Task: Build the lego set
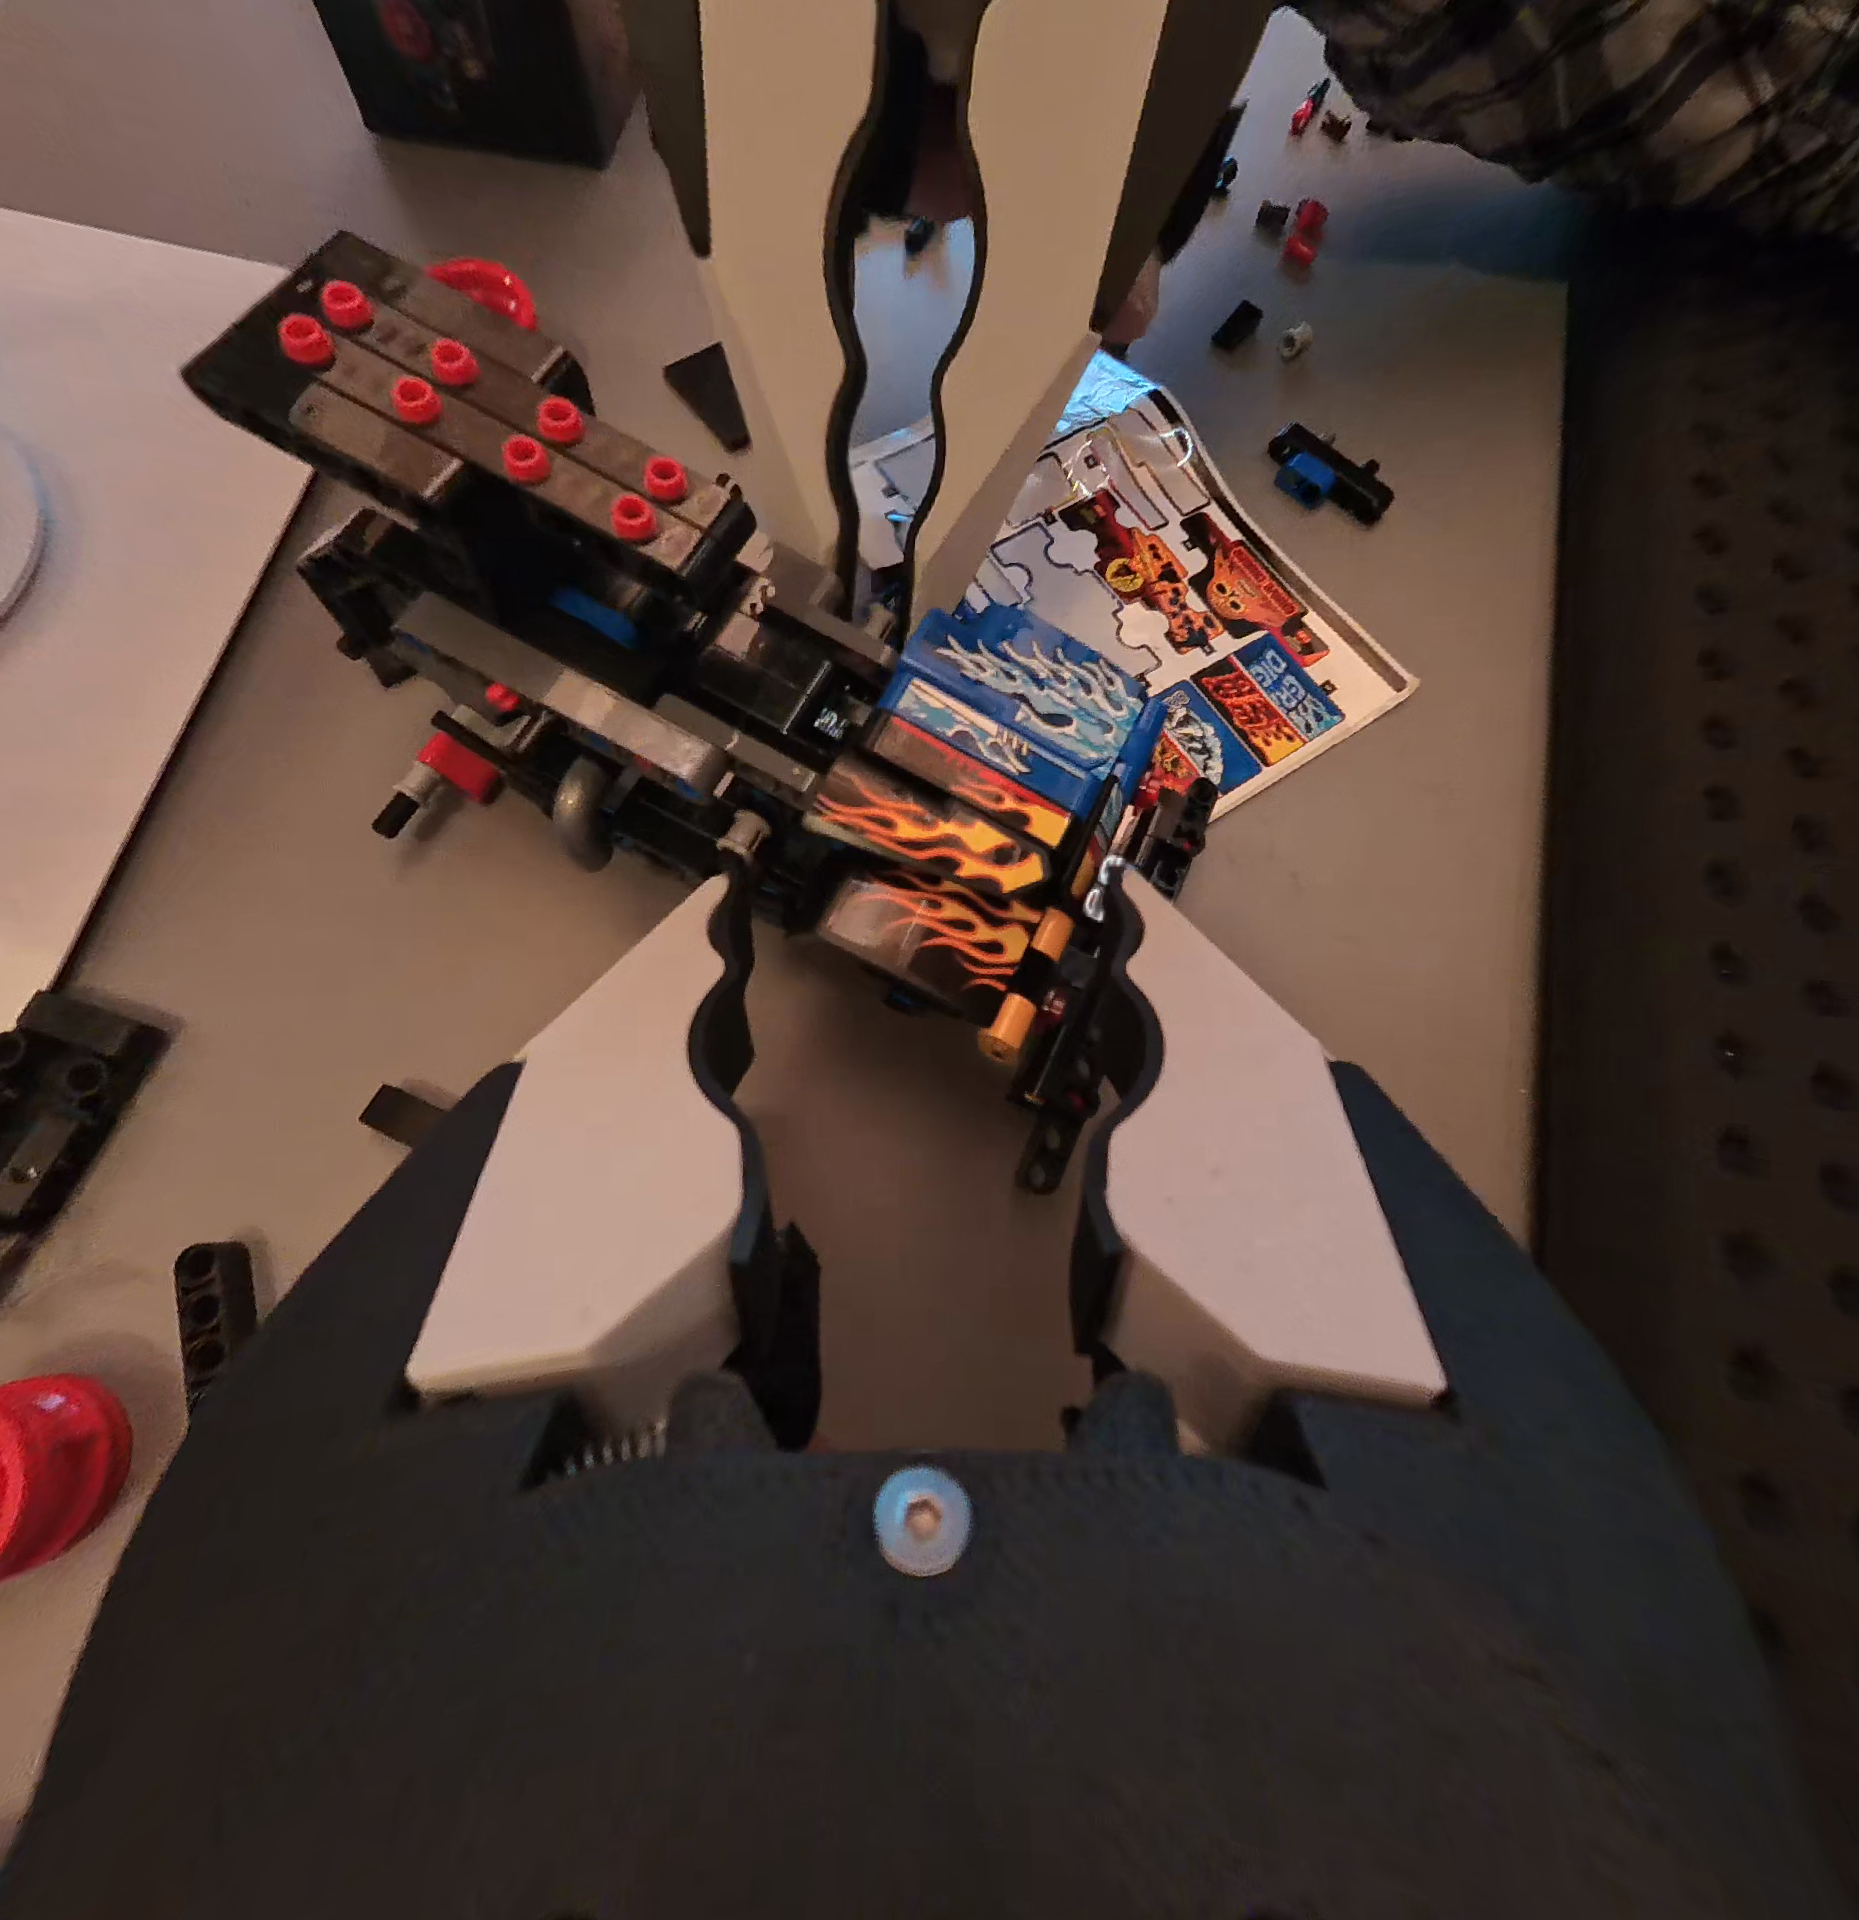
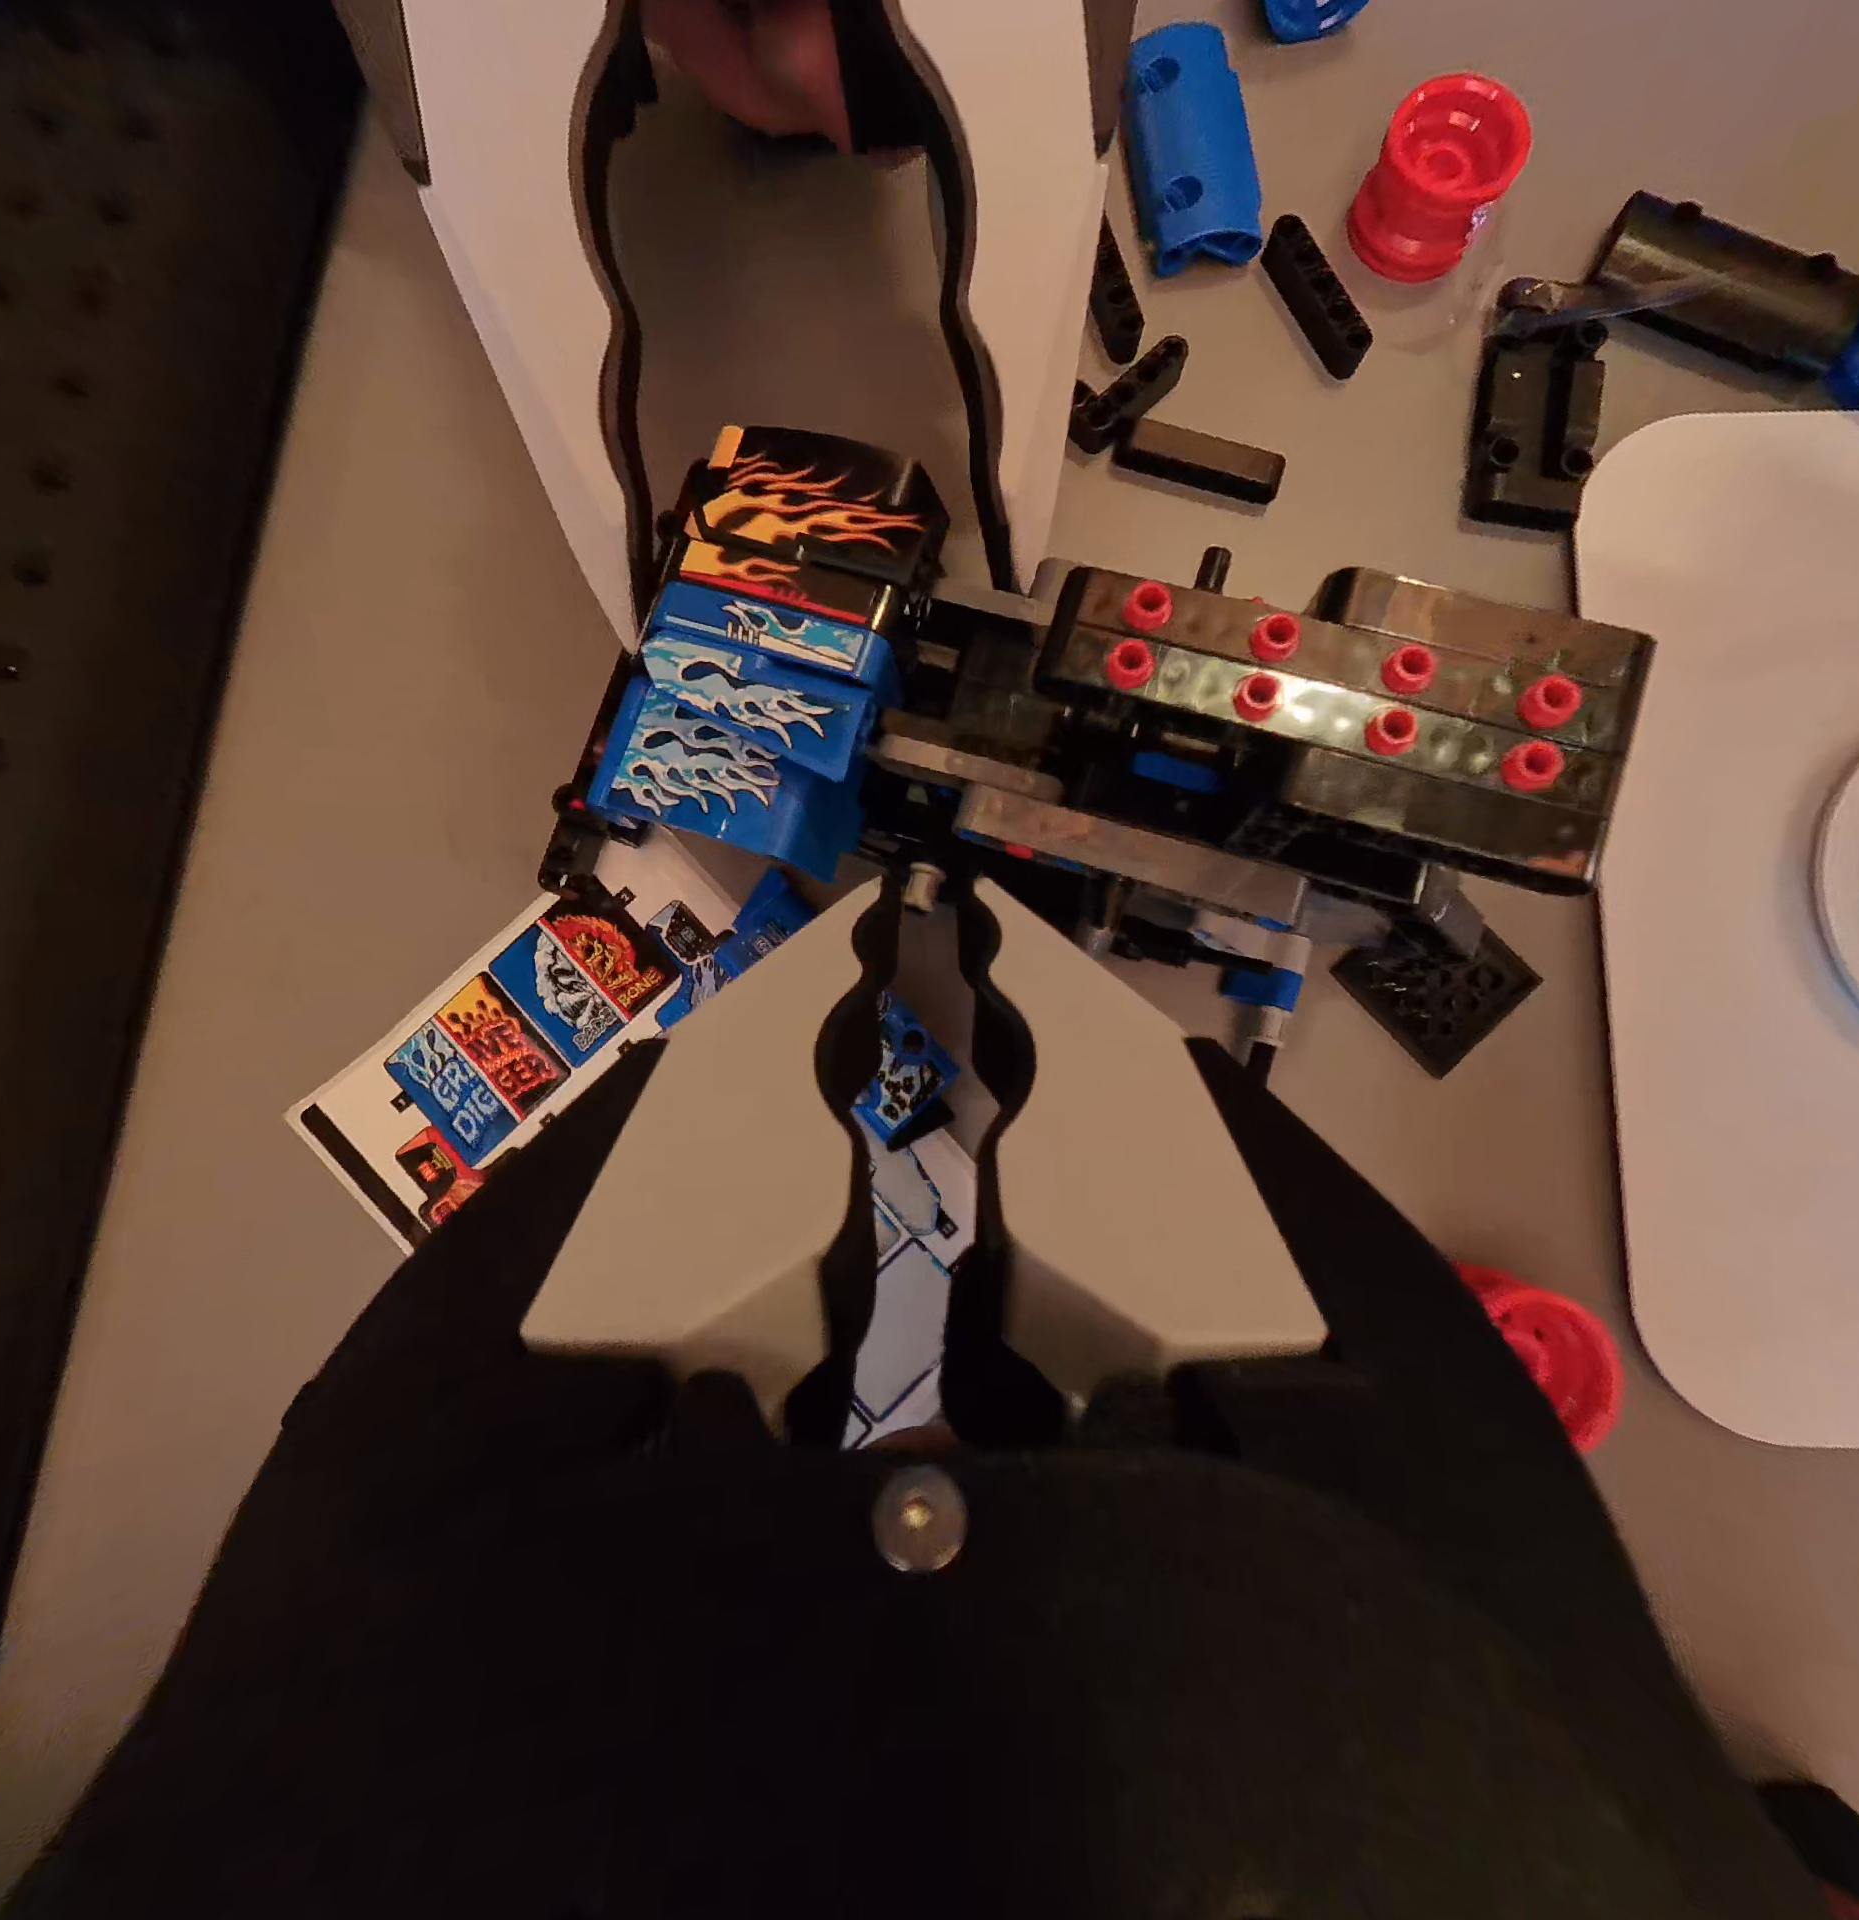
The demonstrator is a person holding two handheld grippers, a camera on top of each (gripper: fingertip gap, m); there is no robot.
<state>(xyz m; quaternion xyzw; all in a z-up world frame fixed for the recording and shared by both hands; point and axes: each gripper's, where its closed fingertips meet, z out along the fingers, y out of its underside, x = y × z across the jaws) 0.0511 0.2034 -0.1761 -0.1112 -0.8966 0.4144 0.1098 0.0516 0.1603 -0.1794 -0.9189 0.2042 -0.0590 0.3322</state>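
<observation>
- We cannot see the underside of the lego truck (image 2: 1112, 727); it lies mid-surface, partly on a sticker sheet (image 2: 509, 1049).
- Our left gripper (image 1: 920, 904) has its fingers spread wide around the flame-printed end.
- Our right gripper (image 2: 920, 888) has fingers nearly closed on a small grey peg (image 2: 920, 885) at the truck's side.
- A white board (image 2: 1756, 935) and loose black beams (image 2: 1309, 291) crowd one side.
</observation>
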